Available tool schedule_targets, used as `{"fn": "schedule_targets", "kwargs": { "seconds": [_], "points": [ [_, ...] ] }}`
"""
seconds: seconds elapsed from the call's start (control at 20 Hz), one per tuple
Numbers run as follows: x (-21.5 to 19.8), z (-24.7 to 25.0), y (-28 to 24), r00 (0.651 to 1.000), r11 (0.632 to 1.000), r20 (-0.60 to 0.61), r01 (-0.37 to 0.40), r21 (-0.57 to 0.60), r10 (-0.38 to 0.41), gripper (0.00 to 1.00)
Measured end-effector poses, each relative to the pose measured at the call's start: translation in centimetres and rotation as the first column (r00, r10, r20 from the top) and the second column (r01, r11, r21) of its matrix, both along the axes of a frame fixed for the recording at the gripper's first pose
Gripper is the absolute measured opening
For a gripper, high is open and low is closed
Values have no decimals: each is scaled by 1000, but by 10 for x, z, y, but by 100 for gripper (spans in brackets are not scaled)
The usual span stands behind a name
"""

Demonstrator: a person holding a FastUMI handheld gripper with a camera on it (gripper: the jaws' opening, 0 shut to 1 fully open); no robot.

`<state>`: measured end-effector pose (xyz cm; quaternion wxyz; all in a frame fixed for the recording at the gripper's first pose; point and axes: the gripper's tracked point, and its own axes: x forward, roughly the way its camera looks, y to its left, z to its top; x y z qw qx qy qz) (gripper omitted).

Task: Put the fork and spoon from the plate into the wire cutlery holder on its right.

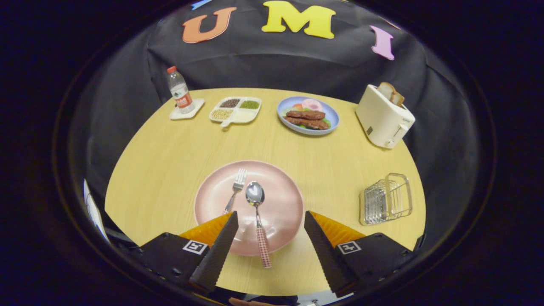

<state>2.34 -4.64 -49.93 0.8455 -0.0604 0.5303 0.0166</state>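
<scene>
Gripper view looks down over a round wooden table, the biggest thing in the scene and the surface that carries everything else. At its far right stands a cream toaster with bread poking out of the slots. Near the middle sits the pink plate, placed just ahead of the gripper, probably so the cutlery on it is within easy reach. Far beyond it lies a blue plate of food, and left of that a divided snack tray and a water bottle on a small coaster; none of these belong to the job.

The wire cutlery holder is to the right of the pink plate, well apart from it near the table's right edge. It appears to lie tipped on its side, though I cannot tell for sure.

The gripper's fingers stand wide apart, holding nothing, their tips over the near rim of the pink plate. The spoon lies between them, bowl far and checked handle hanging over the near rim, which should make the handle easy to pinch. The fork lies just left of it, tines far, its handle running under the left finger. The spoon looks like the first target; neither piece has been lifted yet.
</scene>
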Motion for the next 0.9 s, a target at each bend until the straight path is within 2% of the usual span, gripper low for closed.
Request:
{"fn": "schedule_targets", "kwargs": {
  "seconds": [0.25,0.3,0.6,0.7,0.75,0.8,0.85,0.9],
  "points": [
    [-6,-33,3,996,997,-51,-73,25,74,83],
    [-8,-40,4,995,996,-53,-77,32,79,81],
    [-11,-67,7,997,996,13,-79,40,79,53],
    [-15,-77,5,998,997,-1,-70,43,70,50],
    [-17,-81,7,998,996,-9,-65,63,65,40],
    [-20,-83,9,998,995,-16,-61,72,62,37],
    [-19,-81,10,998,995,-1,-58,83,58,26],
    [-17,-79,13,998,993,17,-64,97,62,21]
  ]
}}
